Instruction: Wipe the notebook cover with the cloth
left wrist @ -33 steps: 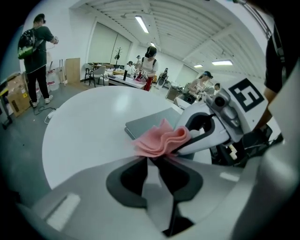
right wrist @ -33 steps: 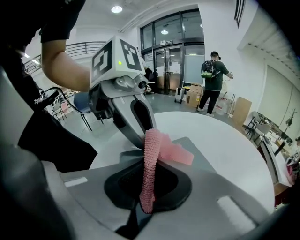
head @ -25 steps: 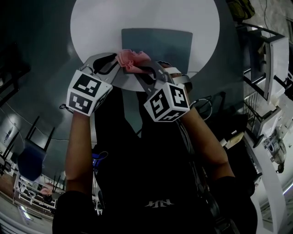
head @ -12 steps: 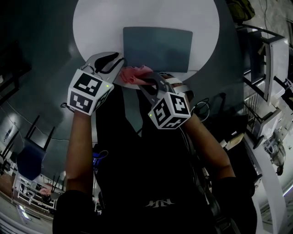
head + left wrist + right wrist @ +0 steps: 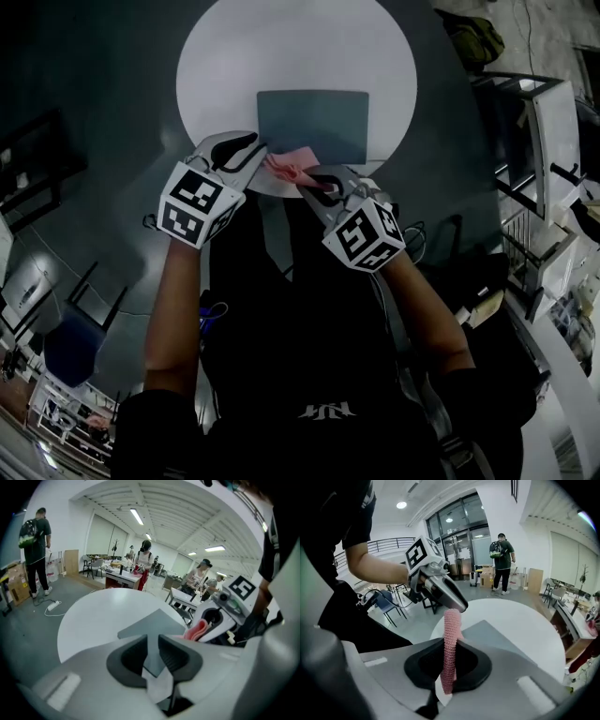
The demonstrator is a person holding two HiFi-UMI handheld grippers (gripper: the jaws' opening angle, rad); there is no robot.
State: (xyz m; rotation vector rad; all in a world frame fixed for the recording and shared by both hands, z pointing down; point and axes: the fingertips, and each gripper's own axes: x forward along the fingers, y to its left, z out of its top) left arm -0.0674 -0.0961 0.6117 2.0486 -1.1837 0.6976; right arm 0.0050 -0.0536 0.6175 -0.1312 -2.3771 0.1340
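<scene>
The right gripper point(image 5: 449, 663) is clamped on the pink cloth point(image 5: 451, 637), which a second ago was bunched between both tools and now hangs from this one alone. The left gripper point(image 5: 152, 654) has let go, its jaws a little apart with nothing between them, just beside the cloth. Beyond them the notebook point(image 5: 314, 122) lies flat on the round white table point(image 5: 234, 56), the cloth at its near edge, so wiping looks ready to begin.

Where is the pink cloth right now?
In the head view, the pink cloth sits in the middle, pinched in the right gripper, by the near edge of the grey notebook on the round white table.
</scene>
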